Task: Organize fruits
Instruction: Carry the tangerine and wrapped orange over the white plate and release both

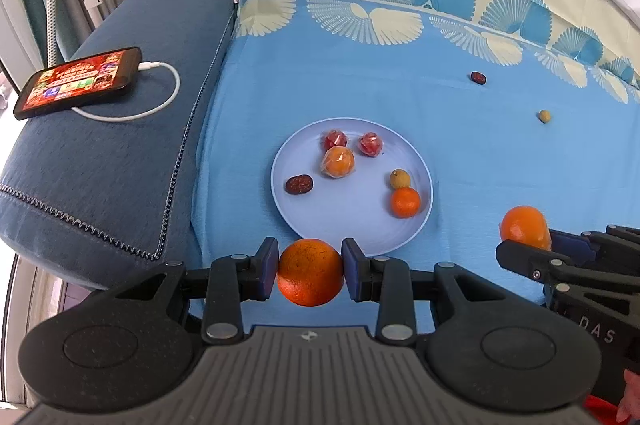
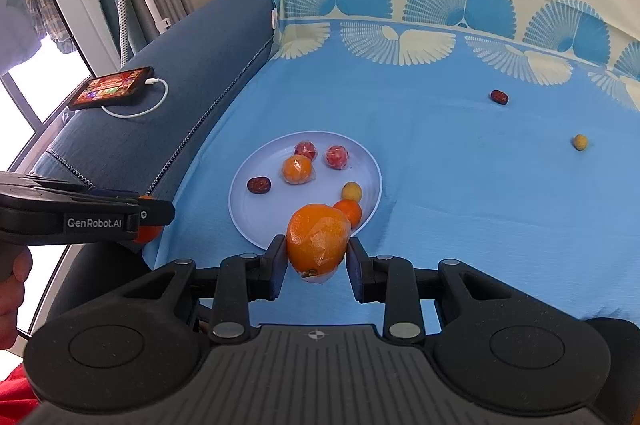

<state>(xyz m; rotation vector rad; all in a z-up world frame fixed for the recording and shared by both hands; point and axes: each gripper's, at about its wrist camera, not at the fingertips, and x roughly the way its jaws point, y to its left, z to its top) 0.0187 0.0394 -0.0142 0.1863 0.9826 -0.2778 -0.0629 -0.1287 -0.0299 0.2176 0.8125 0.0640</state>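
**Oranges held over a part-filled plate**

The round pale-blue plate point(image 1: 304, 213) holds two wrapped red fruits point(image 1: 335, 139), a wrapped orange fruit point(image 1: 338, 162), a wrinkled red date point(image 1: 298, 184), a longan point(image 1: 400, 179) and a mandarin point(image 1: 405, 202) at 4 o'clock. The left tongs point(image 1: 310, 267) clamp a pebbled bare orange point(image 1: 310, 273); the right tongs point(image 2: 318, 261) clamp a film-wrapped orange point(image 2: 318, 239).

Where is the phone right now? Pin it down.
The phone lies far left in both wrist views, on the dark blue sofa arm left of the plate, with a white charging cable plugged in.
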